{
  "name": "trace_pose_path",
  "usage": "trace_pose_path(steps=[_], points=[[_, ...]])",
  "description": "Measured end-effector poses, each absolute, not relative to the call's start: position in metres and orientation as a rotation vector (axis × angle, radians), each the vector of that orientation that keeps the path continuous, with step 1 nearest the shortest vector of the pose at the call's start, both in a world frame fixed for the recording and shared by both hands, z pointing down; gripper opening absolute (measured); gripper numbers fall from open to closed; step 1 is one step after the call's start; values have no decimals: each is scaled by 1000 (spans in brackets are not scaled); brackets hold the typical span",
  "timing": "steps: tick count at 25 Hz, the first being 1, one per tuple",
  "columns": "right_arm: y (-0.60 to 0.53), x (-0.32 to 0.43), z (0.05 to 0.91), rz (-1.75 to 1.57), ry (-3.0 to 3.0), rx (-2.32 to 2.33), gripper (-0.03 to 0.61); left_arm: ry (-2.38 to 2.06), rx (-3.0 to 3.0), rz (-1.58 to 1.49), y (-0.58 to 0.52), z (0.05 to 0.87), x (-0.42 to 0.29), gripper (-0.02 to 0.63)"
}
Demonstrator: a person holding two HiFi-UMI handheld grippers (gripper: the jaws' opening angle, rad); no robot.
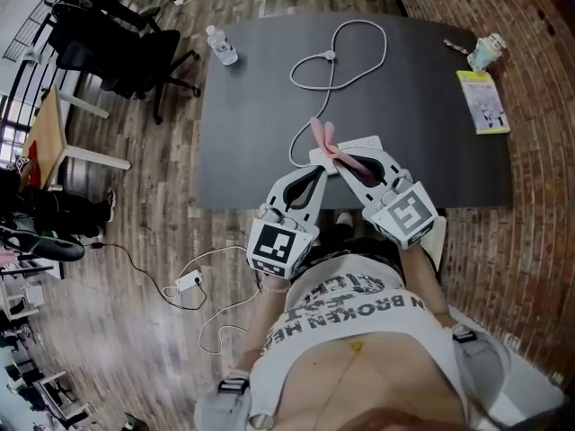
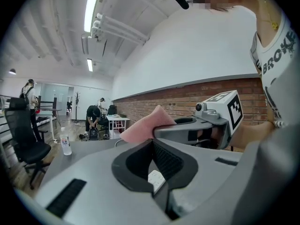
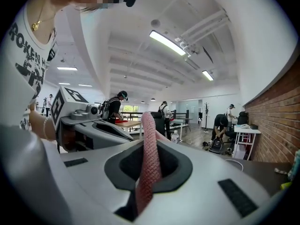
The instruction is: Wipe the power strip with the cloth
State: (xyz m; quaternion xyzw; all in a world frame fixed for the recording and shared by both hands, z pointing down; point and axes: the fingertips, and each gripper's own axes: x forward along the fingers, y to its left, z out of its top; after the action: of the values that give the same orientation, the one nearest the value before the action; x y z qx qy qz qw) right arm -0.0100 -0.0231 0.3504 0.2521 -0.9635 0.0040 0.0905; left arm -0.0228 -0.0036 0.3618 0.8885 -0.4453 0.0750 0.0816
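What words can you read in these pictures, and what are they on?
"BROKEN": on the shirt; the rest is cut off.
Booklet: too small to read.
Cup: too blurred.
Bottle: label too small.
Left cube and right cube: patterns, no words.

The power strip (image 1: 364, 143) is a white bar lying flat on the dark table (image 1: 431, 106), close to the near edge and about midway across. Its white cord (image 1: 334, 56) runs off toward the far side in loose loops. In the left gripper view a small piece of the strip's white socket face (image 2: 156, 179) can be seen. The cloth (image 3: 151, 158) is pink with a fine knobbly weave. It is pinched as a narrow fold between the jaws of the right gripper (image 1: 346, 162). Its free end (image 1: 323, 136) sticks out past the jaw tips, over the strip's left part.
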Motion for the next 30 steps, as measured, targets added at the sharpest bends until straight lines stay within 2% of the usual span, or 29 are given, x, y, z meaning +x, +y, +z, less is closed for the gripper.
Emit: trace_pose_path(steps=[14,30], points=[[-54,27,373,79,-2868,678,17,-1448,2565,255,-35,380,1,8],[-79,30,389,83,-2816,711,17,-1358,2640,263,-69,386,13,8]])
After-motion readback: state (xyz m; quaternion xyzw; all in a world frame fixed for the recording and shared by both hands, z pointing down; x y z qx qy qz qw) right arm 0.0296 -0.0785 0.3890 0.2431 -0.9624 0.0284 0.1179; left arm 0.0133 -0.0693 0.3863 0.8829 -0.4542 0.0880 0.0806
